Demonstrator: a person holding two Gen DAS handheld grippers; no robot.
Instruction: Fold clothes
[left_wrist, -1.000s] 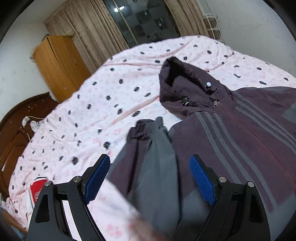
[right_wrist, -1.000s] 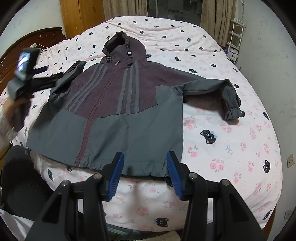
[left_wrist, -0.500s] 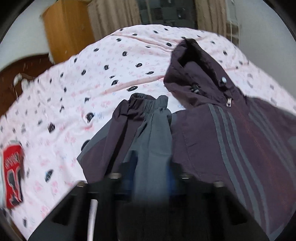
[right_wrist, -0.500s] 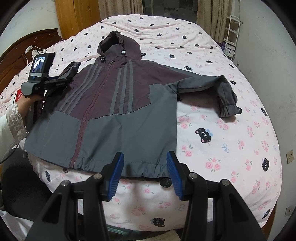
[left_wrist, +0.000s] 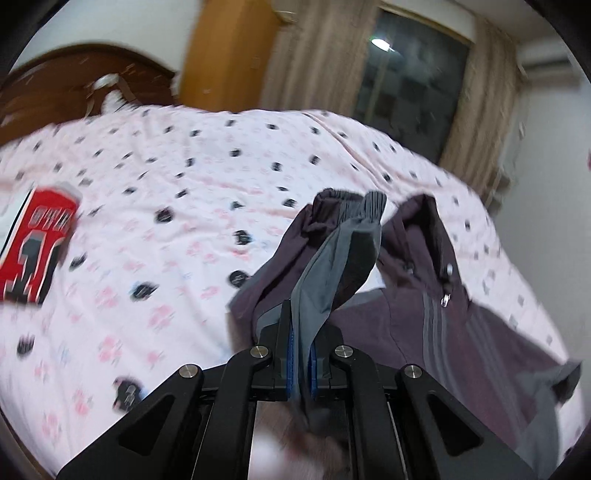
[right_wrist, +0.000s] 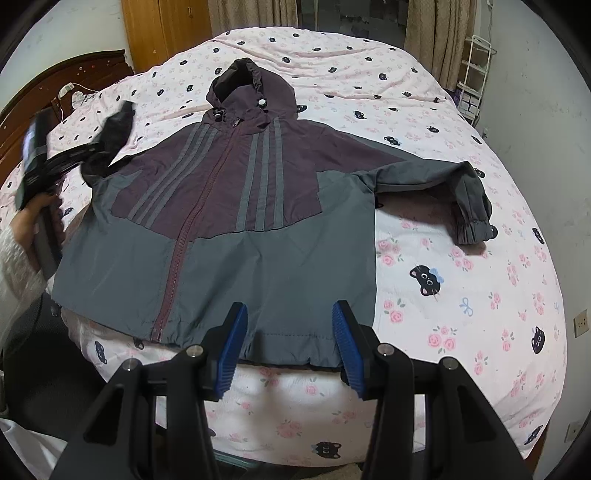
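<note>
Jacket (right_wrist: 221, 229) sleeve (left_wrist: 325, 266) is pinched in the left fingers (left_wrist: 300, 363), just closed; thin cloth may slip free. Right fingers (right_wrist: 288, 345) hang half-open, empty.

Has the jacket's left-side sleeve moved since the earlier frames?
Yes. The sleeve, clamped in the left gripper, has lifted off the bed, its cuff now nearer the headboard.

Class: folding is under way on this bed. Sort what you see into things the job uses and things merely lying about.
In use: hooded jacket; its sleeve, clamped in the left gripper; right gripper, open above the hem.

Lying about: red jersey; wardrobe; white rack.
</note>
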